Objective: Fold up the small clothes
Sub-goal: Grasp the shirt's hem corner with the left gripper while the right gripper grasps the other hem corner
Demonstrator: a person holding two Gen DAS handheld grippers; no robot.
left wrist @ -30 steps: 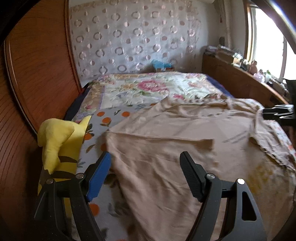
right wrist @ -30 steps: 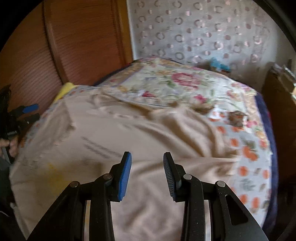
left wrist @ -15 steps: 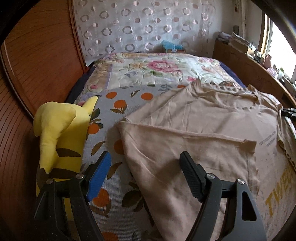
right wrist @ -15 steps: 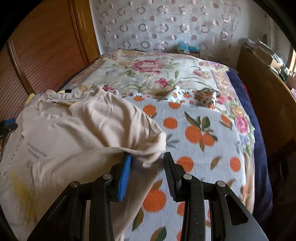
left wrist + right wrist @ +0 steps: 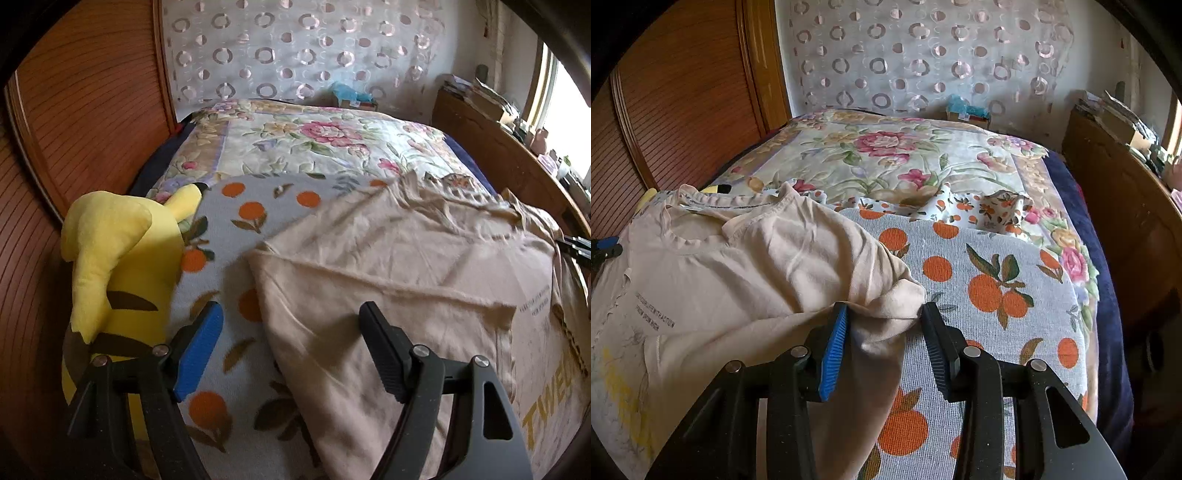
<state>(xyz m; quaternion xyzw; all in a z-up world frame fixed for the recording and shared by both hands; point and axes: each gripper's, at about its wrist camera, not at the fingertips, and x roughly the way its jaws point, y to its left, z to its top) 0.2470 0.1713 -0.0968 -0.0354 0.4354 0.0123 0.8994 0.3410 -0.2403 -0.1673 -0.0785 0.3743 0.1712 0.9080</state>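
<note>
A beige T-shirt (image 5: 399,266) with yellow lettering lies spread on the bed, one side folded over. It also shows in the right wrist view (image 5: 738,273), neckline toward the far left. My left gripper (image 5: 291,343) is open and empty, jaws wide, over the shirt's left folded edge. My right gripper (image 5: 882,332) is open, with a bunched sleeve fold of the shirt lying between its fingers, not pinched. Each gripper's tip shows at the edge of the other's view.
A yellow plush toy (image 5: 118,266) sits at the bed's left edge by the wooden wall. An orange-print blanket (image 5: 990,280) covers the near bed, a floral quilt (image 5: 314,144) the far part. A wooden ledge (image 5: 1115,192) with clutter runs along the right.
Both grippers have drawn back slightly toward me. The shirt's right sleeve now sits bunched between the right gripper's fingers. The shirt lies much as before.
</note>
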